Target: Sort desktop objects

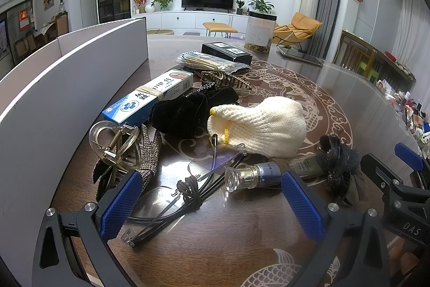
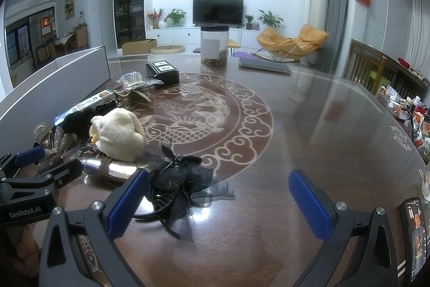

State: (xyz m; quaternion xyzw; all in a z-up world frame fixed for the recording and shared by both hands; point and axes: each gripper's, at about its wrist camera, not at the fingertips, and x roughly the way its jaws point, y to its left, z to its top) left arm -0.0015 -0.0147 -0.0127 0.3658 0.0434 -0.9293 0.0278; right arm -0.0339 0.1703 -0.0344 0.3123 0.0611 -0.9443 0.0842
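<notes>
Glasses (image 1: 172, 195) lie between the open left tool's (image 1: 212, 195) fingers.

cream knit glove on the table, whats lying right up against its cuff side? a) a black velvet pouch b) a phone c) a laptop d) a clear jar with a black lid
a: in the left wrist view the black velvet pouch lies against the yellow-trimmed cuff end of the cream knit glove, while the laptop and the jar stand far back on the table.
</notes>
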